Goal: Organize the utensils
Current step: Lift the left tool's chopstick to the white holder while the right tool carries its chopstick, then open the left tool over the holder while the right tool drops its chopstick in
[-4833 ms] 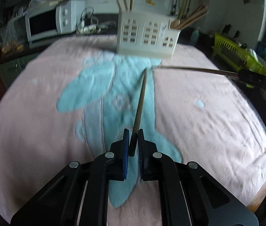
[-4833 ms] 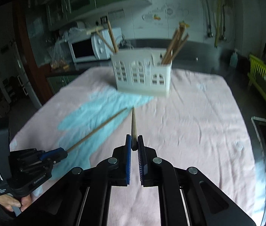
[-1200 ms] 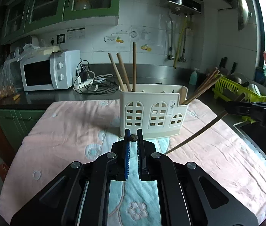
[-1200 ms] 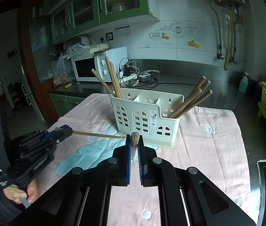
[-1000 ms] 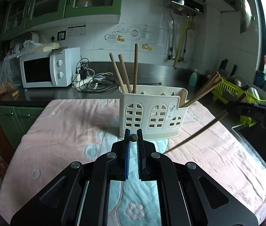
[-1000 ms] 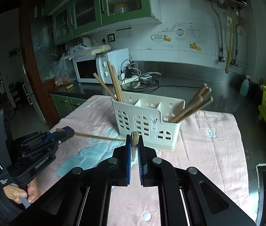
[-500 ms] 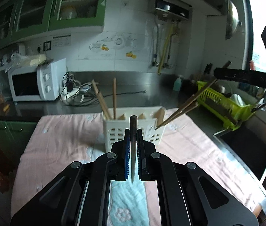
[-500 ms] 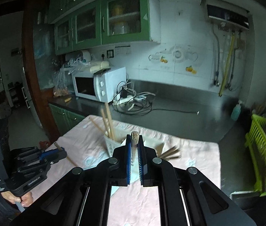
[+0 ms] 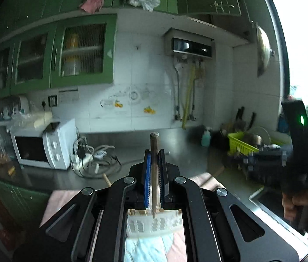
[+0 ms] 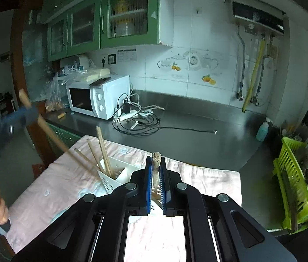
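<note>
My left gripper [image 9: 154, 170] is shut on a wooden chopstick [image 9: 154, 152] held upright, its tip pointing down over the white utensil holder [image 9: 151, 224] seen between the arms. My right gripper [image 10: 155, 174] is shut on another wooden chopstick [image 10: 155, 166], also upright, above the holder [image 10: 115, 178]. Several chopsticks [image 10: 102, 150] stand in the holder's left compartment. The left gripper also shows blurred in the right wrist view [image 10: 30, 112], its chopstick slanting down toward the holder. The right gripper shows blurred in the left wrist view [image 9: 263, 159].
The holder stands on a pink cloth [image 10: 51, 187] with a light blue pattern. Behind it runs a dark counter [image 10: 186, 126] with a white microwave [image 10: 97, 96], a tangle of cables [image 10: 136, 118] and a soap bottle [image 10: 262, 130]. A green dish rack [image 10: 302, 181] stands at the right.
Both grippers have risen and tipped so their chopsticks stand upright over the holder, which now sits low in both views. The grips are unchanged.
</note>
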The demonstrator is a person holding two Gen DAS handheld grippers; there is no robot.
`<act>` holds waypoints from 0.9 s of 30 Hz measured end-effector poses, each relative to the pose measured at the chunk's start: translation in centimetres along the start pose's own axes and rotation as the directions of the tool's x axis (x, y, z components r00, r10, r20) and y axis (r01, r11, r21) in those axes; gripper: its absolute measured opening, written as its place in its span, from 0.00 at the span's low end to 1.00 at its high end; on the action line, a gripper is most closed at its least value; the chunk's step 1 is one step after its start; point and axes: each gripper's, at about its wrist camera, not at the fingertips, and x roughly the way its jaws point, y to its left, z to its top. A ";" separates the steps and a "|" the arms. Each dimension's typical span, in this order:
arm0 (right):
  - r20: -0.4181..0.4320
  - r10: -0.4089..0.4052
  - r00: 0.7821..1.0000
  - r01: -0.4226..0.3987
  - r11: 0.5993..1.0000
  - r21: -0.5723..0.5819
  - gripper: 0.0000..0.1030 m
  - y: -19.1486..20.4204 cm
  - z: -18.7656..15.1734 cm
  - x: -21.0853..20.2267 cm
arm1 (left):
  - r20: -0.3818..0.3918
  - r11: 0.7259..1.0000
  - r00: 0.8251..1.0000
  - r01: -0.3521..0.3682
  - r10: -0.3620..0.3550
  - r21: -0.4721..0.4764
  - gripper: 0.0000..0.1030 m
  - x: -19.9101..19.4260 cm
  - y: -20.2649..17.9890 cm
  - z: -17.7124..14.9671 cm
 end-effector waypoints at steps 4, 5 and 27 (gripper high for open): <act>-0.021 -0.001 1.000 0.001 1.000 -0.007 0.06 -0.2 -0.1 1.9 | 0.001 0.999 0.999 -0.047 0.047 0.022 0.05 3.1 0.4 0.5; -0.024 -0.004 1.000 0.004 1.000 -0.013 0.06 -0.2 -0.2 2.3 | -0.002 0.998 0.999 -0.053 0.053 0.026 0.05 3.8 0.5 0.5; -0.074 0.011 0.997 -0.011 1.000 -0.001 0.38 -0.3 -1.5 6.2 | -0.169 0.999 0.984 -0.053 0.051 -0.009 0.21 9.6 2.5 -3.3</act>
